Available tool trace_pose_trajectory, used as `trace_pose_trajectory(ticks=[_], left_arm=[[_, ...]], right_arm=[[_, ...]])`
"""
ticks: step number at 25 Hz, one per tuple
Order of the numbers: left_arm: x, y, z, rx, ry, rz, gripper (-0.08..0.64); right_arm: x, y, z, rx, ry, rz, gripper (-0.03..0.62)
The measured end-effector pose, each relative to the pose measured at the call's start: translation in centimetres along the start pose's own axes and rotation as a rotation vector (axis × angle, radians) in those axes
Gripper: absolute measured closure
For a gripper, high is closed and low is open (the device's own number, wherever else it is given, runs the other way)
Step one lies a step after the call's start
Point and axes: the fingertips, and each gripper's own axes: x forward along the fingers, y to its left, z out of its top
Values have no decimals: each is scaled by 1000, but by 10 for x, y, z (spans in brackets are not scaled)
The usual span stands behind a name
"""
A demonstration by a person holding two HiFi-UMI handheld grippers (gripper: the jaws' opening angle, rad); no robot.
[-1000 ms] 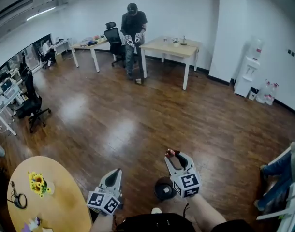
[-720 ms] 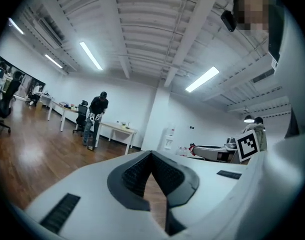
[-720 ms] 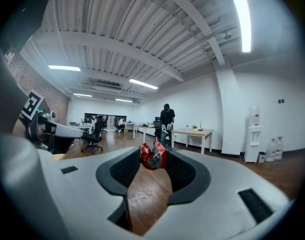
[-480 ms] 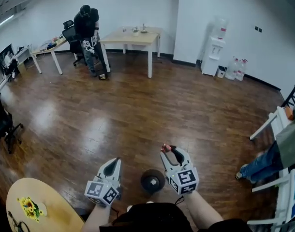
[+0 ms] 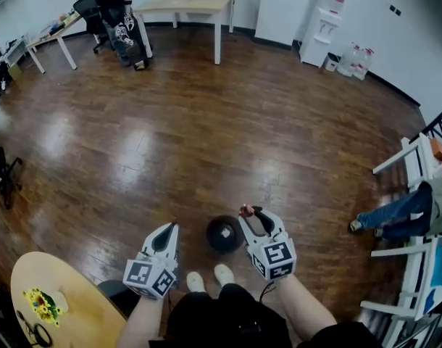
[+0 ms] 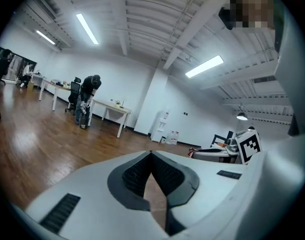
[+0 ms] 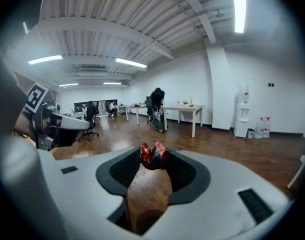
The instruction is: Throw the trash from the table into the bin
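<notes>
A crumpled red wrapper point(image 5: 244, 210) point(image 7: 152, 155) is pinched at the tips of my right gripper point(image 5: 250, 212) point(image 7: 153, 156), which is shut on it. The round black bin point(image 5: 223, 234) stands on the wooden floor just left of and below that gripper, between my two grippers; its dark rim point(image 7: 146, 221) shows under the right jaws. My left gripper point(image 5: 168, 228) point(image 6: 151, 155) is shut with nothing in it and hangs left of the bin. The round wooden table point(image 5: 69, 307) with a yellow flower point(image 5: 41, 304) sits at the lower left.
My white shoes point(image 5: 206, 278) stand right behind the bin. White chairs point(image 5: 417, 158) and a seated person's legs point(image 5: 388, 216) are at the right. A person point(image 5: 116, 9) stands beside a far desk point(image 5: 185, 4). A water dispenser point(image 5: 324, 13) stands against the back wall.
The head view has tipped down and swung right. Both grippers have sunk toward the floor. The bin now sits between them, close under the right gripper that still holds the wrapper.
</notes>
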Motion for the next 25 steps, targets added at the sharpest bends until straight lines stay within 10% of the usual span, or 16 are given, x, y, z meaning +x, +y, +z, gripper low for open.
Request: trace_pose_trajectory(ticks=[25], left_arm=[[23, 69, -241, -242, 324, 146, 558]], right_arm=[[98, 29, -314, 12, 621, 162, 423]])
